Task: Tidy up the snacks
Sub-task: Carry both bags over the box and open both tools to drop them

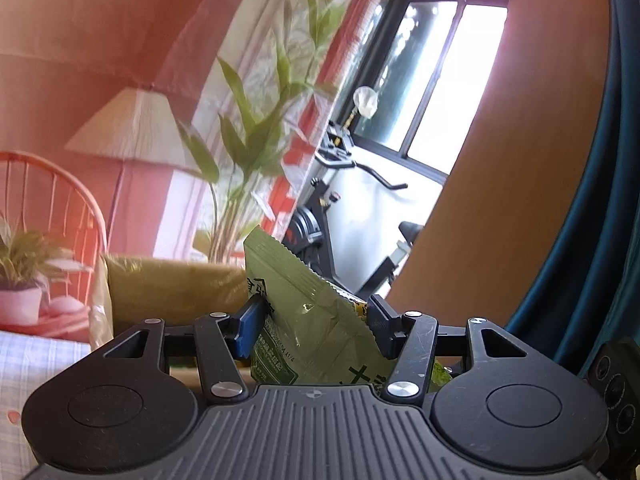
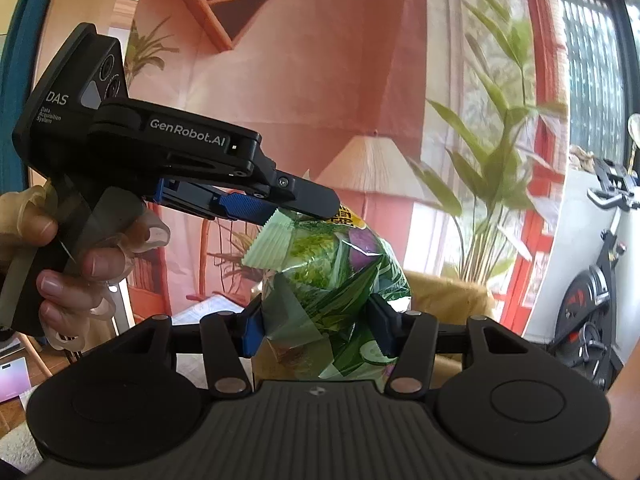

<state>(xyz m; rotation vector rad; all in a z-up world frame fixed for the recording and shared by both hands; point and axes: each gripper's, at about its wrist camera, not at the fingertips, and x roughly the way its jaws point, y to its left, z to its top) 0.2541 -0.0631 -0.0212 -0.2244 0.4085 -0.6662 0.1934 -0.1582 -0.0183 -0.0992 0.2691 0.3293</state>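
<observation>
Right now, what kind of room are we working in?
Probably a home living room: an exercise bike by a large window, a tall leafy houseplant, and a pleated lampshade.

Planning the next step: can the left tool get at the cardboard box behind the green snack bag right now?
Probably not: the left tool is shut on the green snack bag, which the right tool also grips, and the bag sits before the cardboard box.
</observation>
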